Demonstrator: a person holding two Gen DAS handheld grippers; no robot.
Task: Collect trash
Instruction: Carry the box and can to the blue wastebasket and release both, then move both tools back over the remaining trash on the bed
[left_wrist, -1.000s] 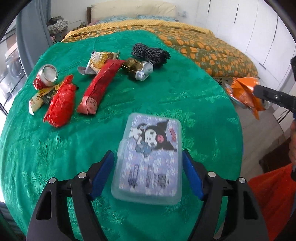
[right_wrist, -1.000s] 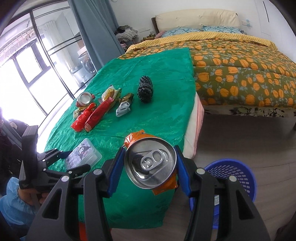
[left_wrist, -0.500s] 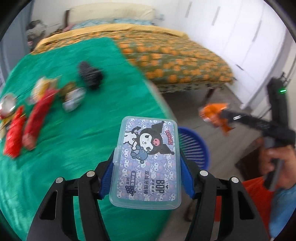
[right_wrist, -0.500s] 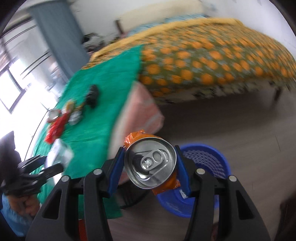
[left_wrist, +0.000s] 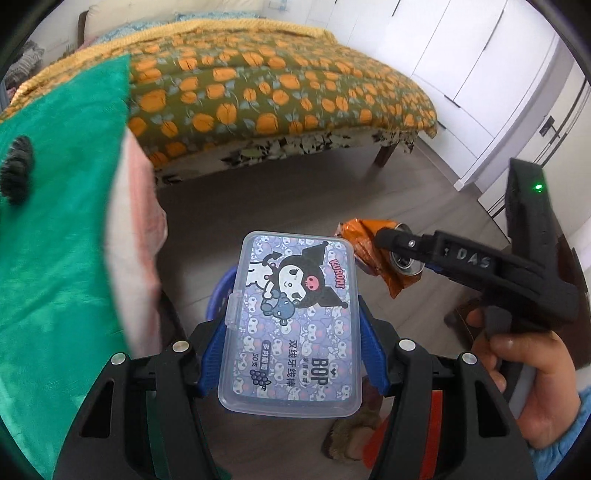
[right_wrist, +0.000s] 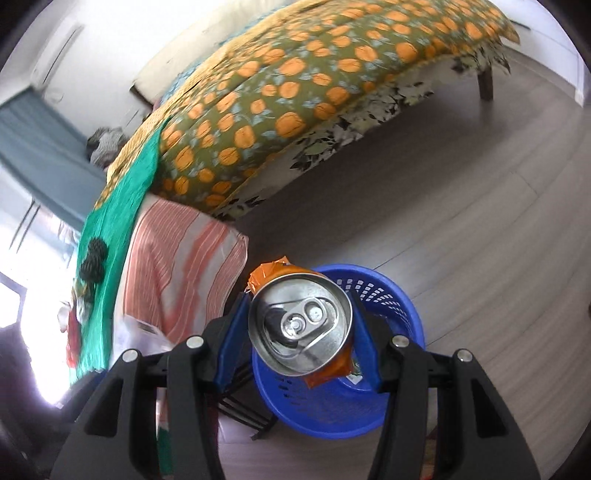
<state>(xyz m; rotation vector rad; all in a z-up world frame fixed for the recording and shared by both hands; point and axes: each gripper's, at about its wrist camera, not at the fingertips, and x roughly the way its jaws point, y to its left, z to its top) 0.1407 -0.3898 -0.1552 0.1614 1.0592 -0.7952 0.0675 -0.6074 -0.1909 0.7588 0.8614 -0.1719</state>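
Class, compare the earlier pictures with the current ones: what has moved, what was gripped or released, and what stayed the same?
The left gripper, its jaws just closing, clamped and lifted the plastic box off the green blanket. Both grippers swung toward the blue basket. The right gripper still clamps the orange can.

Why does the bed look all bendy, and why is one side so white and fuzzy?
Right wrist view: the fisheye lens curves the bed and floor; window light washes out the lower left; the green cloth is smeared, while the can is sharp. Left wrist view: the cloth is blurred, the plastic box crisp.
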